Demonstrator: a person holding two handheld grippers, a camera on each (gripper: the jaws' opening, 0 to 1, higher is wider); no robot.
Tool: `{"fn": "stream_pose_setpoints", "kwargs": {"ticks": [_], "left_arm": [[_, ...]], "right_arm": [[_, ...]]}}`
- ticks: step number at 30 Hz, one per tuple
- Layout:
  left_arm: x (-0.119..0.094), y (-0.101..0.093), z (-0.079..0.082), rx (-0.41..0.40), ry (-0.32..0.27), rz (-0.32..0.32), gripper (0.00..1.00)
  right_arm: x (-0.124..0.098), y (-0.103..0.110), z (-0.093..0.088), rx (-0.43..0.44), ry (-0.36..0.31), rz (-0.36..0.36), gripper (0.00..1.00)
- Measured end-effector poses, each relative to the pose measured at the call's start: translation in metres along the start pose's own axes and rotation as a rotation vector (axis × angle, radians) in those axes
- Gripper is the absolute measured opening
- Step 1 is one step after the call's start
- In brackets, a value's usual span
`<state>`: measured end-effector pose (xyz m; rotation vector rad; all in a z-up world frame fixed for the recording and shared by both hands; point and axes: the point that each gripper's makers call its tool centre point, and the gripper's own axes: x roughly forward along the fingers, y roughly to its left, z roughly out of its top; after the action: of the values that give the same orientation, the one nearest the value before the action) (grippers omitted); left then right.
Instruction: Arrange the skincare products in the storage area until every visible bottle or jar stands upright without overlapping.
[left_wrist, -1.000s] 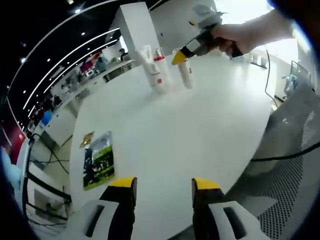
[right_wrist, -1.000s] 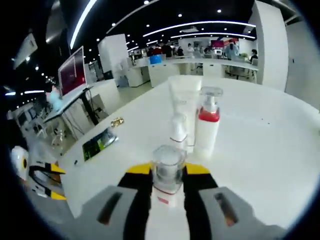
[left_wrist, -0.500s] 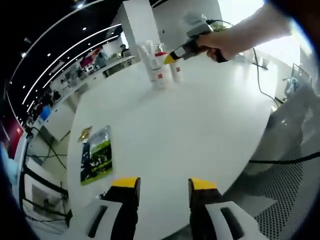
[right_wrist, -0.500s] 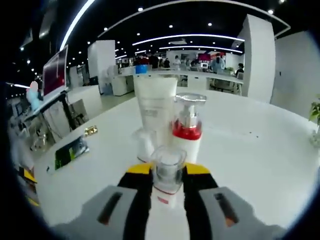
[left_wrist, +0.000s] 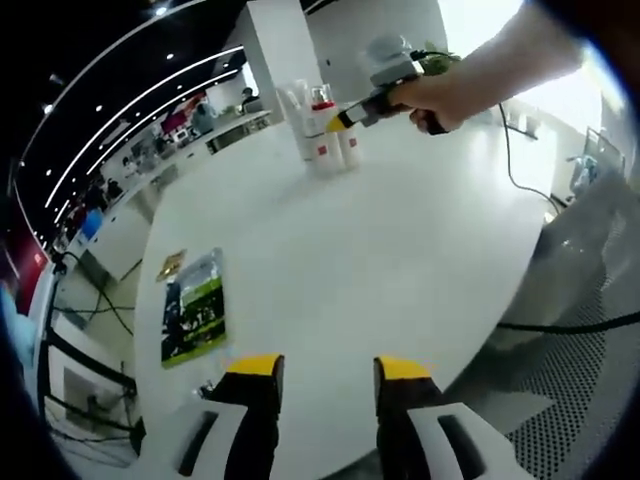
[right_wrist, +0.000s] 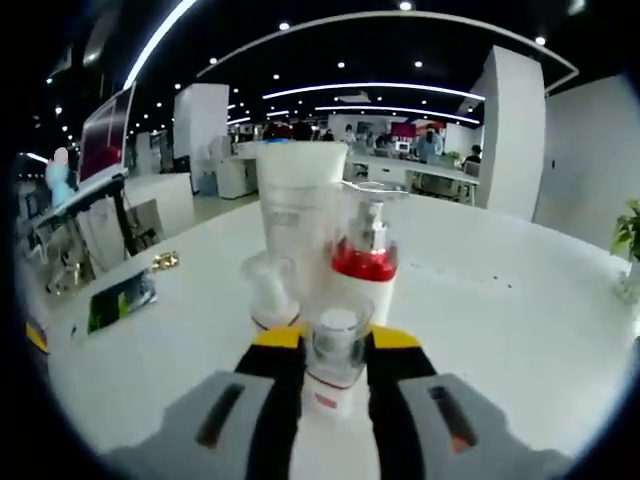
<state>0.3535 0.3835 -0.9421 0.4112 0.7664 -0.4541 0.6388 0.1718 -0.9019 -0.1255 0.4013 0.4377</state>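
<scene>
Big open office w/ dark ceiling (right_wrist: 330, 40), curved light strips (right_wrist: 370, 88). White pillar (right_wrist: 513, 135), white counters (right_wrist: 430, 178) behind. Round white table (left_wrist: 340, 260); mesh chair (left_wrist: 570, 380) beside it.

The left tool (left_wrist: 325, 368) rises from six o'clock with its two yellow-tipped jaws standing apart and nothing between them, over the near edge of a broad white desk (left_wrist: 400, 250). At about twelve o'clock, at the far side of the desk, a small cluster of skincare bottles (left_wrist: 322, 130) stands upright, close together; one has a red collar. A person's hand (left_wrist: 440, 92) reaches in from one o'clock holding the right tool (left_wrist: 338, 121), whose yellow tip sits right at the cluster; its jaws are too small to read. At eight o'clock a green leaflet (left_wrist: 193, 320) lies flat on the desk, with a small gold item (left_wrist: 171, 265) just beyond it. A black cable (left_wrist: 575, 320) runs at three o'clock.
</scene>
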Motion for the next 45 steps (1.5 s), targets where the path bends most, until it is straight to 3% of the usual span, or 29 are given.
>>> {"fn": "stream_pose_setpoints", "kwargs": {"ticks": [5, 9, 16, 19, 21, 23, 26, 29, 37, 39, 45], "left_arm": [[0.000, 0.001, 0.000, -0.004, -0.002, 0.001, 0.37], [0.000, 0.000, -0.001, 0.002, 0.002, 0.000, 0.37], [-0.001, 0.002, 0.001, 0.010, -0.005, 0.011, 0.36], [-0.001, 0.001, -0.001, 0.017, 0.000, 0.009, 0.36], [-0.001, 0.001, -0.001, 0.012, 0.002, 0.008, 0.36], [0.000, 0.000, -0.002, 0.016, 0.005, 0.004, 0.35], [0.000, -0.001, -0.003, 0.020, 0.008, 0.001, 0.35], [0.000, 0.000, -0.003, 0.020, 0.013, 0.001, 0.35], [0.000, 0.000, -0.005, 0.019, 0.020, 0.003, 0.34], [0.000, 0.001, -0.006, 0.018, 0.023, 0.003, 0.34], [0.000, 0.002, -0.007, 0.015, 0.029, 0.009, 0.33]], "right_arm": [[0.003, 0.001, -0.002, -0.014, 0.018, 0.009, 0.26], [0.006, -0.002, -0.011, 0.001, 0.066, 0.001, 0.43], [-0.004, -0.004, -0.030, -0.015, 0.135, 0.009, 0.35], [-0.010, -0.004, -0.049, -0.045, 0.227, 0.016, 0.31], [-0.010, -0.001, -0.048, -0.044, 0.212, 0.032, 0.27], [-0.010, 0.001, -0.054, -0.061, 0.256, 0.051, 0.23], [-0.008, 0.002, -0.052, -0.060, 0.265, 0.060, 0.19], [-0.008, 0.003, -0.049, -0.124, 0.276, 0.069, 0.15], [-0.004, 0.002, -0.046, -0.166, 0.292, 0.083, 0.14], [-0.003, 0.001, -0.047, -0.236, 0.306, 0.101, 0.14], [-0.001, 0.002, -0.045, -0.251, 0.308, 0.117, 0.14]]}}
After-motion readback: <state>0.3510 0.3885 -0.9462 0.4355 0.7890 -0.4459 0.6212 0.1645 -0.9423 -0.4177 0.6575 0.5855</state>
